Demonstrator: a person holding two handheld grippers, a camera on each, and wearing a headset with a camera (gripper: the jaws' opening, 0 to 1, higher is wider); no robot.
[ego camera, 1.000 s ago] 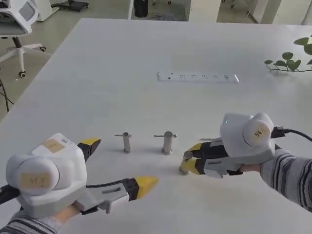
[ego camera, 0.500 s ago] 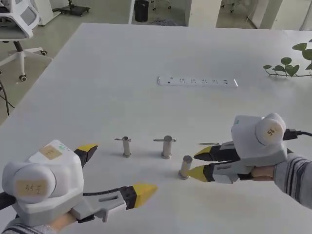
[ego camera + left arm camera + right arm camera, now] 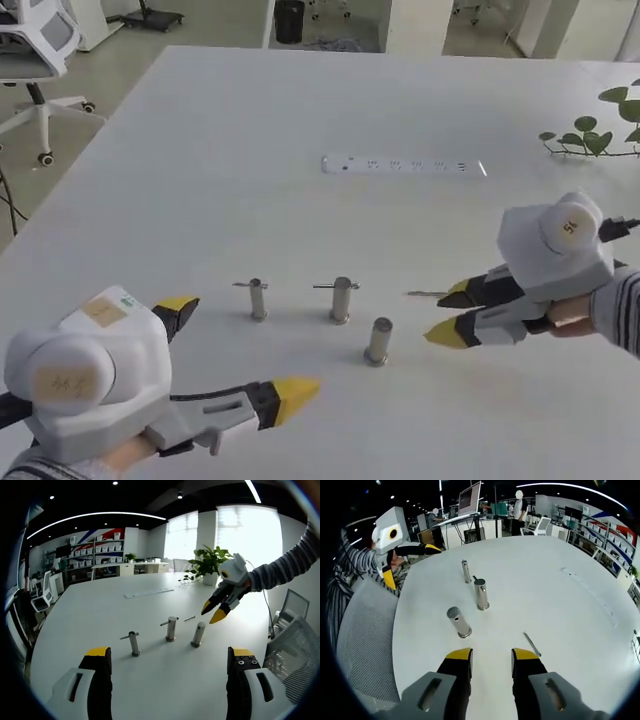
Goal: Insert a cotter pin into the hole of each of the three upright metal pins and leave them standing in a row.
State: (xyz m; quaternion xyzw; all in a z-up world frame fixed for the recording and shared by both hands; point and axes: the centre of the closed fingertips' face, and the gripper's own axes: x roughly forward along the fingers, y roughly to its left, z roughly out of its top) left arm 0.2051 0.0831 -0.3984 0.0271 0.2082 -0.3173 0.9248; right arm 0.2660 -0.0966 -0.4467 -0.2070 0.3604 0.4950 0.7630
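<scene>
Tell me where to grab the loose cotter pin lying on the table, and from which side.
Pinch the cotter pin across its thin shaft, at the end nearest the open right gripper. Come down from above with the jaws straddling it: it lies flat on the table, so a level approach would probably just push it.

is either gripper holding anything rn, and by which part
Nothing is held. The left gripper and the right gripper are both open, jaws empty; the bare metal pin stands free and the loose cotter pin lies beside it.
</scene>
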